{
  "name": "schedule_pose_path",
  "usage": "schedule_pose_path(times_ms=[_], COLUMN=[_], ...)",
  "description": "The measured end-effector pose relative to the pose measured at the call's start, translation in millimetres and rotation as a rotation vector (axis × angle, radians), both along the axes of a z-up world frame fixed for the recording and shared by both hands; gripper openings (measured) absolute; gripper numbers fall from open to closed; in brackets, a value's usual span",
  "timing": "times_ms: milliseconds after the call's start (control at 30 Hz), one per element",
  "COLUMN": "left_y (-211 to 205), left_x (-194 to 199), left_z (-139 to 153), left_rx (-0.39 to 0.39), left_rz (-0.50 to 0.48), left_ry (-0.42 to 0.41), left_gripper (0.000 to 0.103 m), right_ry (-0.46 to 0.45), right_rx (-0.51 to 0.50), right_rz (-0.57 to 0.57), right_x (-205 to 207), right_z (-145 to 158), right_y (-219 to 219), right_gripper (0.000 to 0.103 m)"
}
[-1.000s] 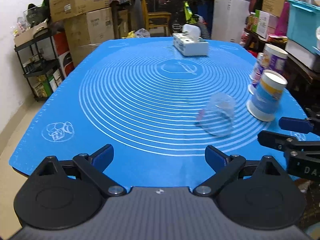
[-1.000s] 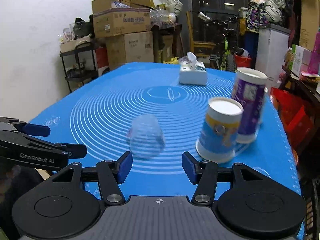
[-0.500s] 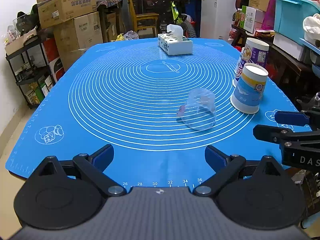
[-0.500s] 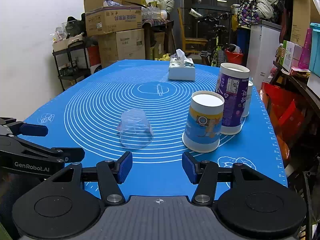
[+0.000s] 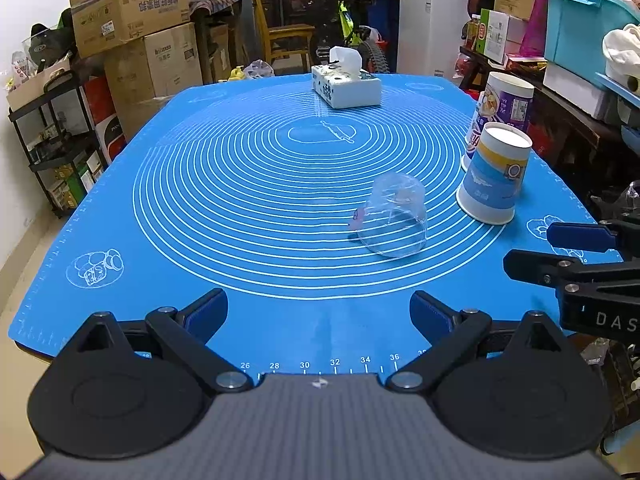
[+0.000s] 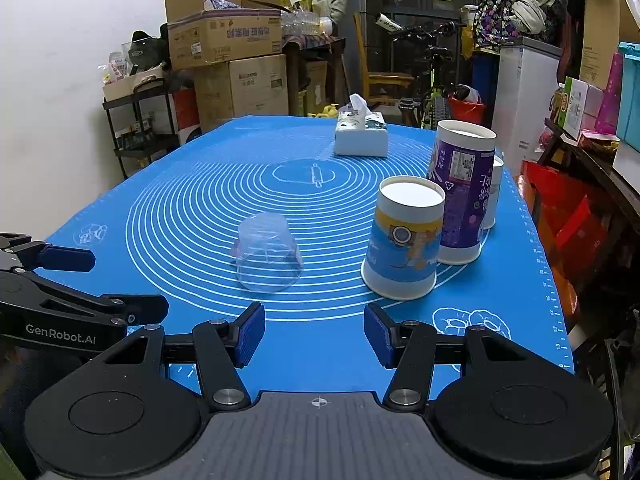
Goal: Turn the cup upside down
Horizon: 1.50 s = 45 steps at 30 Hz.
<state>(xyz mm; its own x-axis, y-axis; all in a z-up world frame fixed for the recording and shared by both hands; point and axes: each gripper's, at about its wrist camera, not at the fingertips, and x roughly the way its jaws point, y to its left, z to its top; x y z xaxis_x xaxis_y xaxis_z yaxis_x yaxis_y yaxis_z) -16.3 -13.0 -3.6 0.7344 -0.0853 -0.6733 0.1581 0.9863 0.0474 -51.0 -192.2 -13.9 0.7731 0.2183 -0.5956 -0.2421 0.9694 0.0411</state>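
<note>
A clear plastic cup (image 5: 394,216) stands upside down, mouth on the blue mat (image 5: 240,184); it also shows in the right wrist view (image 6: 267,254). My left gripper (image 5: 319,314) is open and empty, held near the mat's front edge, well short of the cup. My right gripper (image 6: 315,334) is open and empty, just in front of the cup and apart from it. Each gripper shows at the edge of the other's view.
An upside-down blue and yellow paper cup (image 6: 404,240) and a purple one (image 6: 464,192) stand right of the clear cup, with a third white one behind. A tissue box (image 5: 346,86) sits at the far end. Boxes, shelves and a bicycle surround the table.
Both grippers have drawn back toward the front edge of the mat, away from the clear cup. The cup stays upside down in the same spot.
</note>
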Motion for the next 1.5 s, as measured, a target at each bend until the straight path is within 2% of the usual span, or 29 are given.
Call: schedule_pose_path(times_ms=[1500], left_y=[-3.2], left_x=[-0.8], left_z=[-3.9], left_rx=[0.017], left_rz=[-0.012], left_ry=[0.006], left_gripper=[0.097], right_ry=[0.018], right_rx=[-0.001], right_rz=[0.001], right_x=[0.2], right_z=[-4.1], right_y=[-1.9], right_gripper=[0.063])
